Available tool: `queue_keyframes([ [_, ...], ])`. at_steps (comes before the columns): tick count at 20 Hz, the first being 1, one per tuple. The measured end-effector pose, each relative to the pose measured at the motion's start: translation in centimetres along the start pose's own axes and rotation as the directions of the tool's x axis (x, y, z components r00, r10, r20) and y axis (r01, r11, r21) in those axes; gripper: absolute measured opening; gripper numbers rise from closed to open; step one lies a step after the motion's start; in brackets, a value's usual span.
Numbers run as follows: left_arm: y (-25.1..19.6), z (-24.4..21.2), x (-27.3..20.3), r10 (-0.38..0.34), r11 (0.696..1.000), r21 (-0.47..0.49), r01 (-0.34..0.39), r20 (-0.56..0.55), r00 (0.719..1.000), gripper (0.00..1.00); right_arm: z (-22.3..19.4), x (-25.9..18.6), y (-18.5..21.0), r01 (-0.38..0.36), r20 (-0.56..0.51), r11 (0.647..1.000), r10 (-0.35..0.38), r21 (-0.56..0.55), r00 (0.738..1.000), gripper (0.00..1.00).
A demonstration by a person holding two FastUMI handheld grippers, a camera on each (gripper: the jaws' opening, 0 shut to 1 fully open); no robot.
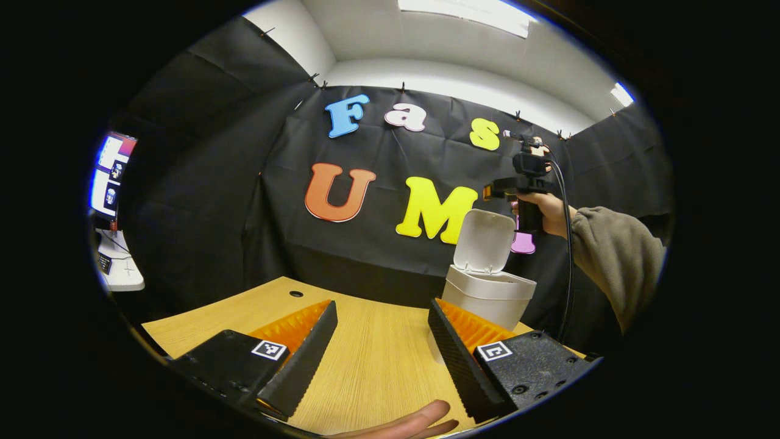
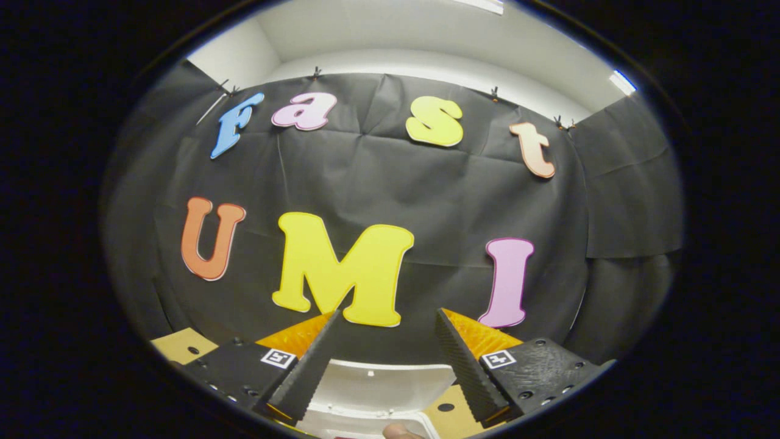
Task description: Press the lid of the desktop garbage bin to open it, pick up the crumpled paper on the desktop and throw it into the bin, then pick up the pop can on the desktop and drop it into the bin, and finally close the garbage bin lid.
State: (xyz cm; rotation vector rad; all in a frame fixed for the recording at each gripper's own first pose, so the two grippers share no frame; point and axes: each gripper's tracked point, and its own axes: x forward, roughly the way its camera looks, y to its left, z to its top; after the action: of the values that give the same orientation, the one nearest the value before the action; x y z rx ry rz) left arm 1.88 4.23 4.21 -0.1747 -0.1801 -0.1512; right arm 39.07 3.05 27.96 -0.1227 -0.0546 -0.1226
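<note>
The white desktop bin (image 1: 490,296) stands on the wooden table (image 1: 372,366) at the far right, its lid (image 1: 484,239) flipped up and open. My left gripper (image 1: 382,303) hovers low over the table, open, with nothing between its fingers. Above and behind the raised lid, a hand holds my right gripper (image 1: 496,189). In the right gripper view that gripper (image 2: 387,312) is open and holds nothing, facing the booth wall, with the white lid (image 2: 378,378) just below its fingers.
A sleeved arm (image 1: 615,256) reaches in from the right beside the bin, with a cable hanging from the gripper. A finger (image 1: 414,421) lies on the table's near edge. A monitor (image 1: 113,177) stands at the far left. The table has a small hole (image 1: 296,294).
</note>
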Motion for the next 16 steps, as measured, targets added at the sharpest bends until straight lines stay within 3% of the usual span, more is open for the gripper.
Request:
queue_keyframes([
  [5, -0.7, -1.0, 0.5, -0.027, 0.999, 0.032, 0.028, -0.021, 0.999, 1.0, -3.6, 2.6, 0.4, -0.036, -0.099, 0.999, 0.037, 0.012, 0.994, 0.95],
  [7, -1.2, -0.9, 0.6, -0.052, 0.999, 0.017, 0.052, -0.02, 0.998, 0.98, -4.2, 2.6, 0.5, -0.055, -0.126, 0.996, 0.063, 0.071, 0.99, 0.94],
  [10, -0.8, -0.9, 0.7, -0.049, 0.998, 0.029, 0.049, -0.02, 0.999, 0.97, -4.7, 1.4, 0.3, -0.078, -0.155, 0.988, 0.099, 0.136, 0.983, 0.94],
  [16, 0.8, -1.4, 0.2, 0.004, 0.998, 0.07, 0.001, -0.067, 0.998, 0.97, -5.8, -2.3, 0.0, -0.121, -0.133, 0.983, 0.139, 0.137, 0.981, 0.94],
])
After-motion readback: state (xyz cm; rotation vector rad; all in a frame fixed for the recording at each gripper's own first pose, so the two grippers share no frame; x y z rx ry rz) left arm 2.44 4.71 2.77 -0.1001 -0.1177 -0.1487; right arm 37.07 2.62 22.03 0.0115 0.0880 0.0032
